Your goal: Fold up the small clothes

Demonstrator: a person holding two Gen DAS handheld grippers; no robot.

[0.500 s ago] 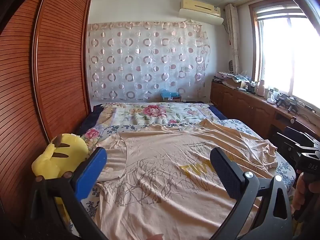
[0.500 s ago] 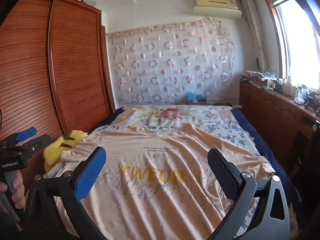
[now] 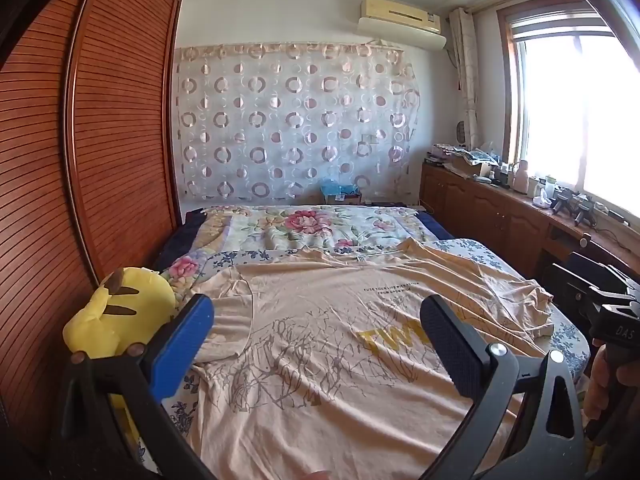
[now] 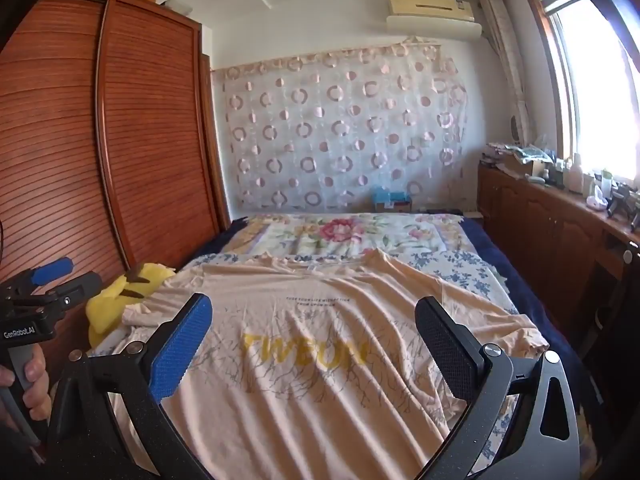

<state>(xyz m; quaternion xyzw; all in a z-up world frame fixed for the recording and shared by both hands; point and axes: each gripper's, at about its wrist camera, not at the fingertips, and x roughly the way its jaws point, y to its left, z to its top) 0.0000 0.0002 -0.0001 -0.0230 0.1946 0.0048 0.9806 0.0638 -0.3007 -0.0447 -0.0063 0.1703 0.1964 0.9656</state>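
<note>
A peach T-shirt [image 3: 320, 340] with yellow letters and a grey branch print lies spread front-up on the bed, collar at the far end; it also shows in the right wrist view [image 4: 320, 344]. Its left sleeve [image 3: 228, 320] lies flat; the right sleeve [image 3: 532, 308] is bunched. My left gripper [image 3: 316, 340] is open and empty, held above the shirt's left half. My right gripper [image 4: 314, 344] is open and empty above the shirt's middle. Each gripper shows at the other view's edge, the left one [image 4: 44, 288] and the right one [image 3: 608, 312].
A yellow plush toy [image 3: 120, 312] sits at the bed's left edge by the wooden wardrobe [image 3: 80, 160]. A floral quilt [image 3: 312, 228] covers the far bed. A wooden cabinet [image 3: 500, 216] with clutter runs along the right under the window.
Both views have barely shifted. The shirt lies as before and both grippers stay open.
</note>
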